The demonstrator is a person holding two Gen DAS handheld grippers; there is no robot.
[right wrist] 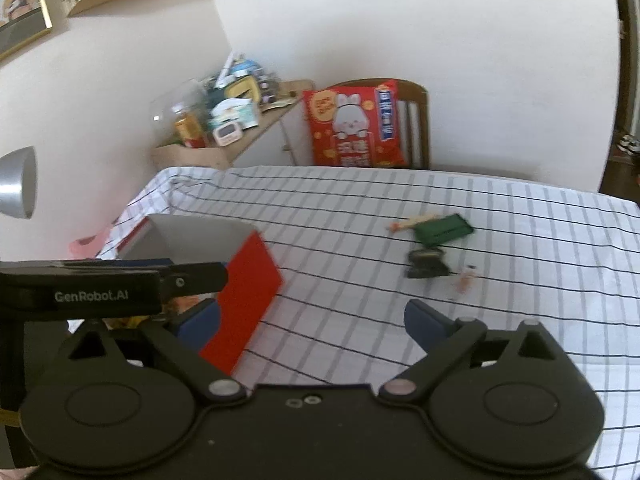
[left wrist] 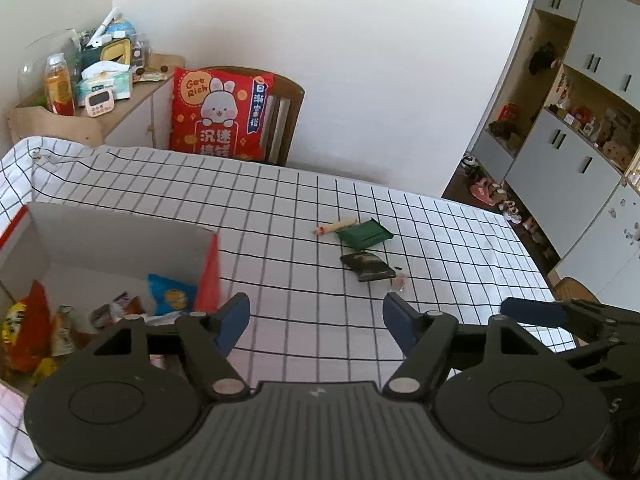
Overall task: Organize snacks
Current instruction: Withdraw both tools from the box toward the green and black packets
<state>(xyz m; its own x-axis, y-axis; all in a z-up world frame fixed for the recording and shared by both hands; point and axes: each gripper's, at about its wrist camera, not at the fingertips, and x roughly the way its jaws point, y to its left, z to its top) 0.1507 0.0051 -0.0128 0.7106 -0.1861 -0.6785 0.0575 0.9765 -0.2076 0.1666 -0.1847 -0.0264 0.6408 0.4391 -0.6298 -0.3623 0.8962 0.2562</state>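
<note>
Box (left wrist: 120, 236): on the surface (left wrist: 280, 200) at 9 o'clock, snacks inside. Green pack (left wrist: 365, 234), dark pack (left wrist: 368, 266), stick (left wrist: 334, 227): loose at 1 o'clock, awaiting collection. Left hand-held gripper (left wrist: 316, 320), right hand-held gripper (right wrist: 312, 320): both wide, empty, likely readied for pickup.

Both grippers (left wrist: 316, 320) (right wrist: 312, 322) wide open, empty

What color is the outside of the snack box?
Red, on the box; right wrist view shows it best.

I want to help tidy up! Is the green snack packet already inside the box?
No, the green snack packet lies out on the checked tablecloth, well apart from the box that already holds other snacks.
</note>
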